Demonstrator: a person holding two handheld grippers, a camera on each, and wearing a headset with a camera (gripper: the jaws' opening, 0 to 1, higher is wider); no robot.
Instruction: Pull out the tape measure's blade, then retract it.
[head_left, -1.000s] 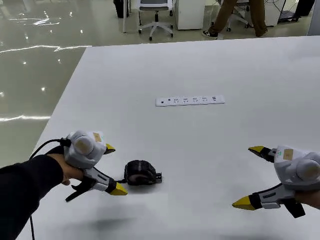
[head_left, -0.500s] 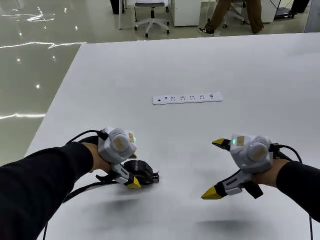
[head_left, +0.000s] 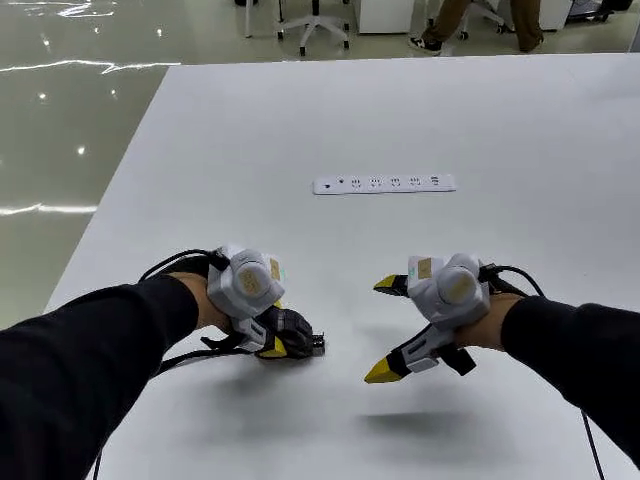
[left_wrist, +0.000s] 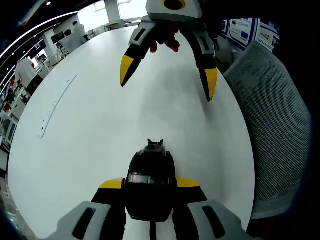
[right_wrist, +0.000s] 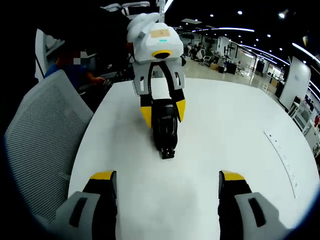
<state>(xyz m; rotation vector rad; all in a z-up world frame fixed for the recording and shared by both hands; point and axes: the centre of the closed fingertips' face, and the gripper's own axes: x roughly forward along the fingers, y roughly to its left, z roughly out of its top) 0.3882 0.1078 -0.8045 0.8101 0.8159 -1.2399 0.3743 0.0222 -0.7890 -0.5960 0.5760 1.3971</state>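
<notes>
- My left tongs (left_wrist: 150, 182) are closed on the tape measure (left_wrist: 150, 170) — one yellow tip presses against each side of its black case.
- The tape measure lies on the white table (head_left: 300, 120), toward the near left part of it in the head view. Its mouth points across at my other hand.
- The blade's hook (left_wrist: 155, 143) sits right at the mouth of the case, as far as I can tell; it is small in every view.
- My right tongs (head_left: 381, 328) are spread wide and hold nothing — they face the tape measure from the right, near it but apart.
- A white power strip (head_left: 384, 184) lies flat further back on the table, well apart from both tongs.
- A grey mesh chair back (right_wrist: 40, 140) stands beside the table's edge.
</notes>
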